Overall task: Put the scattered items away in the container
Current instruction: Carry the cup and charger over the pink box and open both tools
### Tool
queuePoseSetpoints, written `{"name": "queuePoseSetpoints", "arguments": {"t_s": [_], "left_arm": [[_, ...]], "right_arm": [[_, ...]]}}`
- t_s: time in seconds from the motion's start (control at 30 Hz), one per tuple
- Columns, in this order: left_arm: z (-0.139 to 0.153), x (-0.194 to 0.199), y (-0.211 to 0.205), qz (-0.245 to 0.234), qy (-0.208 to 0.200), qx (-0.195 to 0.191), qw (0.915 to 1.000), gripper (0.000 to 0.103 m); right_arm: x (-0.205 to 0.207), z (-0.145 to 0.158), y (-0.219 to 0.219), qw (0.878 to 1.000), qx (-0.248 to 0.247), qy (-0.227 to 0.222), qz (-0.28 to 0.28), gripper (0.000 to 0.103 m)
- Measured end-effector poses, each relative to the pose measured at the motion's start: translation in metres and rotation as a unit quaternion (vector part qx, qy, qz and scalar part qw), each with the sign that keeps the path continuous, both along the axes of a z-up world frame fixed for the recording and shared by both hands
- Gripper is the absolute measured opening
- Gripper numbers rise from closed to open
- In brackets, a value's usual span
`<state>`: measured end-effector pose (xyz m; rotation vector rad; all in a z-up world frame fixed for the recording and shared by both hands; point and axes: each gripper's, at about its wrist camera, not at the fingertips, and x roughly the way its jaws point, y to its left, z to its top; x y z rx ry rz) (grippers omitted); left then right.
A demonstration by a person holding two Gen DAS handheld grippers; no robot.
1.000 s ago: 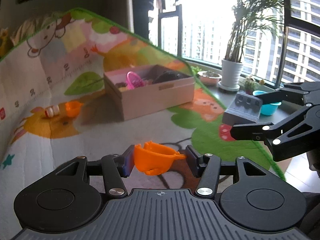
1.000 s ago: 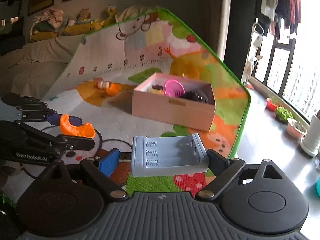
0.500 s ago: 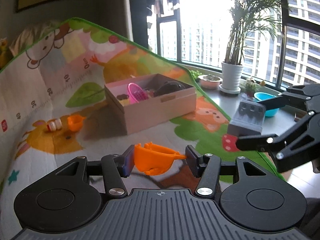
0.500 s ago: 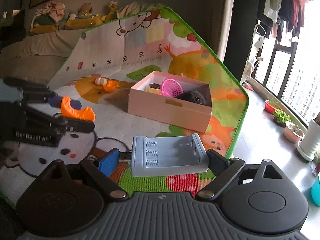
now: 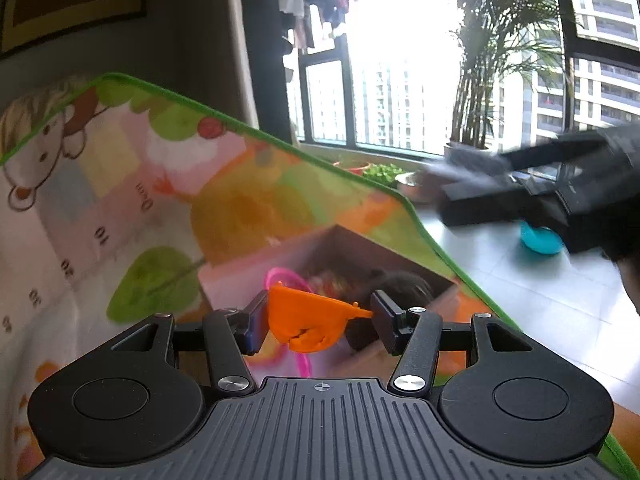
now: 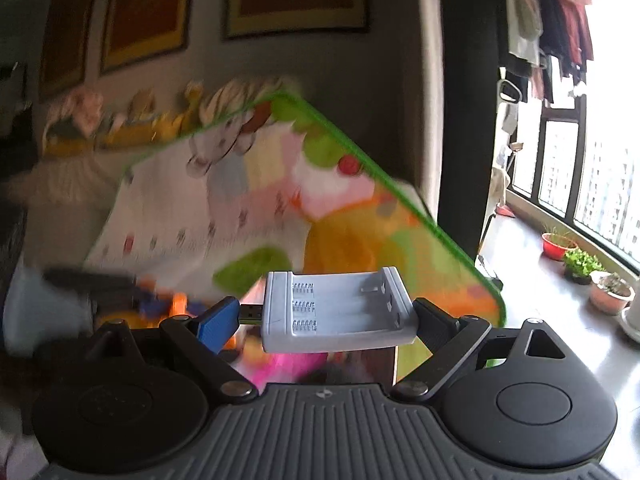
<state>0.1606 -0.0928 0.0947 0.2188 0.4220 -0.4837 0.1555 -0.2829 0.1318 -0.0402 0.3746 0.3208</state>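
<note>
Fig.: I hold the left claw [image 5: 318, 320] clamped on an orange scoop [image 5: 308, 322], the open box [image 5: 240, 276] directly below and just beyond it. Right claw [image 6: 326, 316], clamped on a grey battery charger [image 6: 340, 312], hangs nearby at right; left is nearer for a drop.

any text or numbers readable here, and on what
"10" on the play mat, in its ruler strip.
"0cm" on the mat, next mark up the strip.
Lower ruler numbers: too blurred to read.
Battery charger and orange toy: no readable text.
</note>
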Motion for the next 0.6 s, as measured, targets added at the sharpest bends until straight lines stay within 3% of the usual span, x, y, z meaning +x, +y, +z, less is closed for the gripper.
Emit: {"name": "queuePoseSetpoints", "arguments": {"t_s": [0.17,0.2,0.27,0.33,0.47,0.6], "left_arm": [[0.0,0.041,-0.009,0.008,-0.003,-0.009,0.9999,0.06],[-0.003,0.049,-0.01,0.007,-0.004,-0.012,0.9999,0.065],[-0.008,0.06,-0.009,0.01,-0.001,-0.017,0.9998,0.091],[-0.013,0.062,-0.003,0.013,0.003,-0.027,0.9996,0.094],[-0.021,0.045,0.018,0.024,0.007,-0.026,0.9993,0.096],[-0.033,0.016,0.055,0.065,0.033,-0.043,0.9964,0.099]], "right_arm": [[0.069,-0.008,-0.009,0.997,0.067,0.037,-0.004,0.093],[0.081,-0.012,-0.011,0.996,0.08,0.048,-0.001,0.095],[0.1,-0.02,-0.015,0.992,0.099,0.076,-0.011,0.099],[0.108,-0.028,-0.021,0.989,0.116,0.094,-0.022,0.099],[0.104,-0.042,-0.025,0.988,0.107,0.106,-0.047,0.1],[0.096,-0.048,-0.013,0.989,0.078,0.116,-0.051,0.1]]}}
